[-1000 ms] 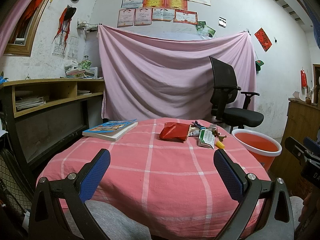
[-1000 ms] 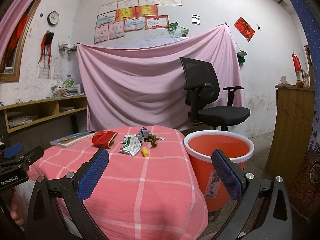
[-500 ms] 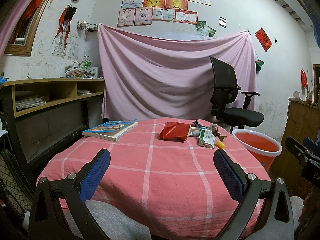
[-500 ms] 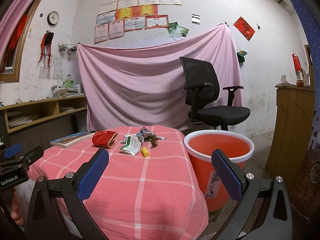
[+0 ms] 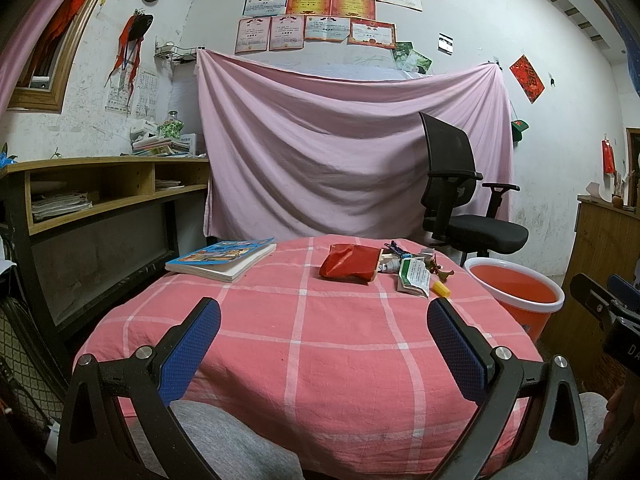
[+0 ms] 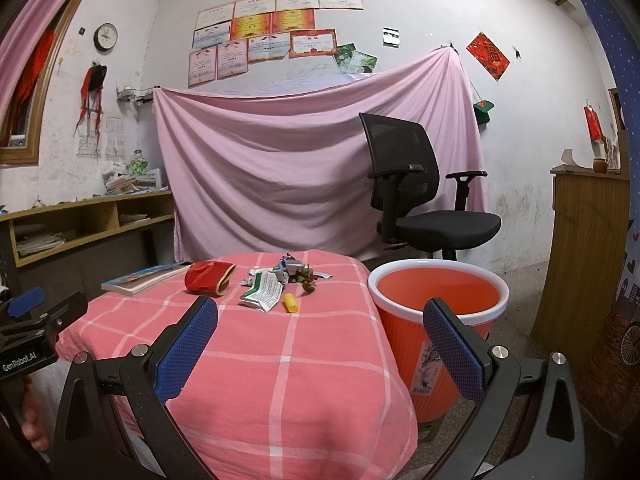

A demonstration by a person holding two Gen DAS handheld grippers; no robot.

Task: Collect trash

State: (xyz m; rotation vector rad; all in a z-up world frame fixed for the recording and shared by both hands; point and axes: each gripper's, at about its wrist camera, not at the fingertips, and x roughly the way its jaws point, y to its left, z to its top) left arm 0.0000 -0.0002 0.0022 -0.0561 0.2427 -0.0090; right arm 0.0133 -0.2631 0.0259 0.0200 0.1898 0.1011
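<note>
white "genrobot.ai" lettering reads on the left gripper (image 6: 24,360) body; wall certificates (image 6: 276,20) carry print too small to read.

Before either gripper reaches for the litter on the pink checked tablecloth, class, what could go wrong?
1. The white and green crumpled packet, small yellow cap and scraps lie bunched together; a grab may scatter them.
2. The yellow cap looks round, so it might roll off the table.
3. The orange plastic bin stands off the table's right side; a piece released early could fall to the floor. Both the left gripper and right gripper are open.
</note>
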